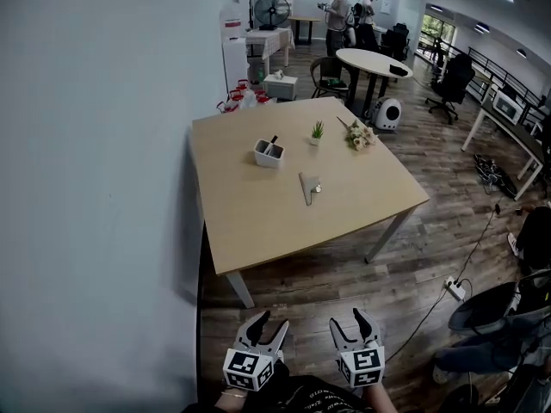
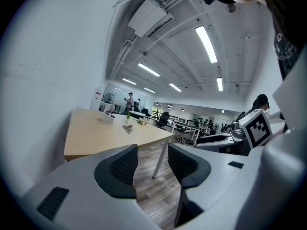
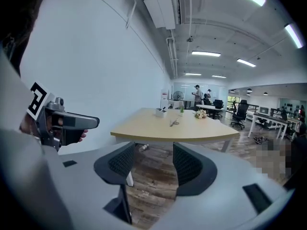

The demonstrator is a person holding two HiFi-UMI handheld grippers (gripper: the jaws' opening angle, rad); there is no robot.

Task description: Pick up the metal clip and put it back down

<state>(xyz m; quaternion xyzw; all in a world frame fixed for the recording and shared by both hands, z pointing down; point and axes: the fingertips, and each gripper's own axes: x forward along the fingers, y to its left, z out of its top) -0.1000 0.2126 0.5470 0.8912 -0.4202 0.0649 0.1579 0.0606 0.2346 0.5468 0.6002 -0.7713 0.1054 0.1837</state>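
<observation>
The left gripper [image 1: 270, 323] and right gripper [image 1: 349, 320] are hovering short of the wooden table [image 1: 250, 231], both with jaws standing apart and empty, while the metal clip [image 1: 309, 187] is lying near the table's middle.

The right gripper [image 3: 153, 150] holds its jaws apart over the wooden floor [image 3: 149, 183], facing a light table [image 3: 158, 131] that bears the metal clip [image 3: 173, 123], a white holder [image 3: 160, 111] and flowers [image 3: 200, 114], with the left gripper [image 3: 79, 122] at the left edge.
</observation>
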